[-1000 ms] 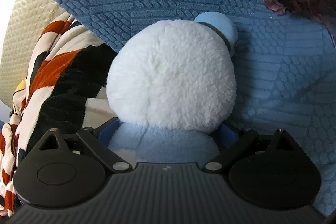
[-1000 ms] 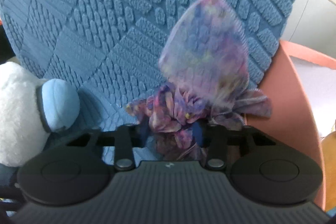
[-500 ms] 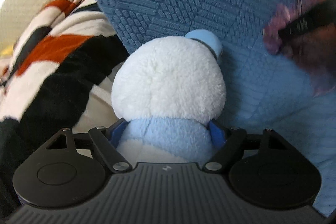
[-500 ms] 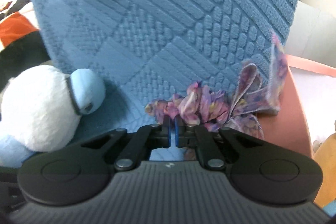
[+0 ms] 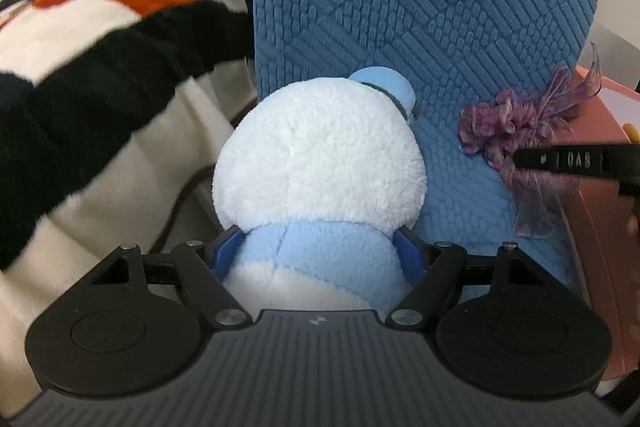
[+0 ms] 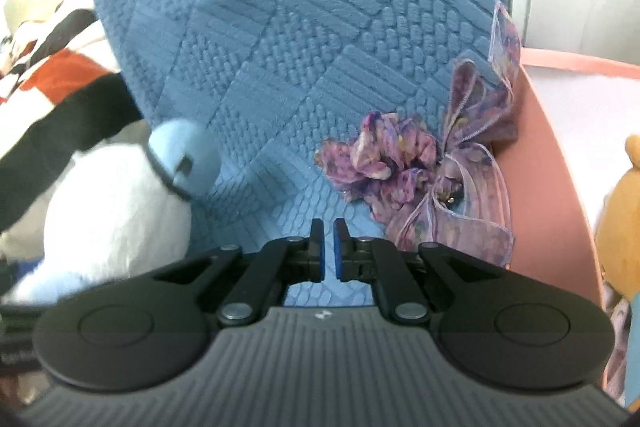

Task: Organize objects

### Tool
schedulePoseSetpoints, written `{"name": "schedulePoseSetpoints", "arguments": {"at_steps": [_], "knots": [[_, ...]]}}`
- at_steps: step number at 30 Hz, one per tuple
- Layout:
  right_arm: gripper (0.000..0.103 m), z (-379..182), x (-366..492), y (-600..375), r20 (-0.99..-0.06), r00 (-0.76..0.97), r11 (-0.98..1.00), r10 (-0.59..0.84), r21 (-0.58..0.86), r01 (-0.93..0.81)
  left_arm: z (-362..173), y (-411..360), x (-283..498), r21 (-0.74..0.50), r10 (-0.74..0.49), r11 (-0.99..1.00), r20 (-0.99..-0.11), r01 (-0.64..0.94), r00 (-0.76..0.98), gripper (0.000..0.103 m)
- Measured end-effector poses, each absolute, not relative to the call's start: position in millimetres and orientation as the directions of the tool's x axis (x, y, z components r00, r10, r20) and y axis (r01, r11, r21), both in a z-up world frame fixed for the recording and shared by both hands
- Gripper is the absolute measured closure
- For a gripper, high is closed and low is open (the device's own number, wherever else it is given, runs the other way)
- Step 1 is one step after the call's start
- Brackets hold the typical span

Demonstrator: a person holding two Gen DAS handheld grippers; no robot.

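Gripping the plush toy [image 5: 320, 163] by its pale blue neck band, the left gripper [image 5: 318, 253] fills the 6 o'clock edge of the left wrist view; its blue pads [image 5: 226, 251] press into the fleece on both sides, and the jaws have just been closing with the toy between them. The toy's round white head rises toward the centre, with a light blue cap at 12 o'clock of the head, touching the blue textured cushion [image 5: 420, 7] behind it. At 9 to 11 o'clock lies a striped blanket [image 5: 100, 27] in black, cream and orange.

In the right wrist view the right gripper [image 6: 328, 247] sits at 6 o'clock with its jaws clenched and nothing between them. The purple ribbon scrunchie [image 6: 420, 179] lies free at 3 o'clock of the fingertips, resting on the cushion against the inner wall of a pink tray [image 6: 560, 155]. The plush toy appears at 8 o'clock, and an orange plush figure [image 6: 624, 207] shows partly at the 3 o'clock edge, beyond the tray wall.

Likely hazards, as a judgement: the soft neck may compress further and let the heavy head tip forward out of the left grip; the toy's head may drag on the cushion and topple it; the loose scrunchie may slide off the cushion if the cushion shifts.
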State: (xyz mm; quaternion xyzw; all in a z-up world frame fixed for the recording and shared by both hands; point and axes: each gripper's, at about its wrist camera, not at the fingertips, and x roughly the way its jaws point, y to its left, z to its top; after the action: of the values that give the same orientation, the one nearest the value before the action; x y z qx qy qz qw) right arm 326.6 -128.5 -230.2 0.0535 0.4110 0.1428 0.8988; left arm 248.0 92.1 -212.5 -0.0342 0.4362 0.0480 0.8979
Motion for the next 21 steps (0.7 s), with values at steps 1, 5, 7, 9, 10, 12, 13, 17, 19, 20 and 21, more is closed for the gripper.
{"name": "schedulePoseSetpoints", "arguments": {"at_steps": [1, 5, 7, 9, 10, 12, 13, 17, 19, 20, 21], "knots": [[0.093, -230, 326, -130, -0.723, 0.628, 0.958, 0.287, 0.209, -0.198, -213, 92, 248, -0.024, 0.054, 0.993, -0.790, -0.119, 0.611, 0.022], [0.050, -236, 345, -129, -0.717, 0.647, 0.965, 0.259, 0.217, -0.146, -215, 97, 253, -0.045, 0.046, 0.990, -0.793, -0.133, 0.607, 0.022], [0.045, -240, 356, -130, -0.713, 0.650, 0.963, 0.262, 0.241, -0.124, -216, 99, 254, -0.055, 0.040, 0.989, -0.795, -0.138, 0.605, 0.022], [0.046, -245, 367, -130, -0.714, 0.648, 0.960, 0.263, 0.259, -0.104, -216, 101, 255, -0.064, 0.036, 0.988, -0.797, -0.143, 0.603, 0.021], [0.046, -248, 372, -131, -0.715, 0.646, 0.957, 0.268, 0.273, -0.095, -216, 101, 255, -0.065, 0.035, 0.987, -0.797, -0.144, 0.603, 0.021], [0.046, -256, 386, -133, -0.720, 0.635, 0.950, 0.278, 0.304, -0.072, -215, 100, 254, -0.064, 0.034, 0.988, -0.798, -0.140, 0.602, 0.021], [0.046, -258, 390, -135, -0.723, 0.635, 0.950, 0.274, 0.308, -0.059, -215, 100, 254, -0.063, 0.033, 0.989, -0.798, -0.137, 0.602, 0.021], [0.047, -267, 406, -145, -0.723, 0.637, 0.939, 0.269, 0.344, -0.007, -215, 99, 255, -0.062, 0.032, 0.989, -0.798, -0.135, 0.601, 0.021], [0.047, -269, 412, -151, -0.716, 0.639, 0.926, 0.281, 0.376, 0.015, -215, 100, 254, -0.069, 0.030, 0.988, -0.799, -0.140, 0.601, 0.021], [0.049, -270, 415, -155, -0.713, 0.642, 0.920, 0.281, 0.390, 0.030, -215, 101, 254, -0.073, 0.028, 0.987, -0.799, -0.142, 0.601, 0.021], [0.054, -271, 418, -159, -0.711, 0.644, 0.916, 0.283, 0.400, 0.039, -215, 101, 254, -0.076, 0.026, 0.987, -0.799, -0.144, 0.601, 0.021]]}}
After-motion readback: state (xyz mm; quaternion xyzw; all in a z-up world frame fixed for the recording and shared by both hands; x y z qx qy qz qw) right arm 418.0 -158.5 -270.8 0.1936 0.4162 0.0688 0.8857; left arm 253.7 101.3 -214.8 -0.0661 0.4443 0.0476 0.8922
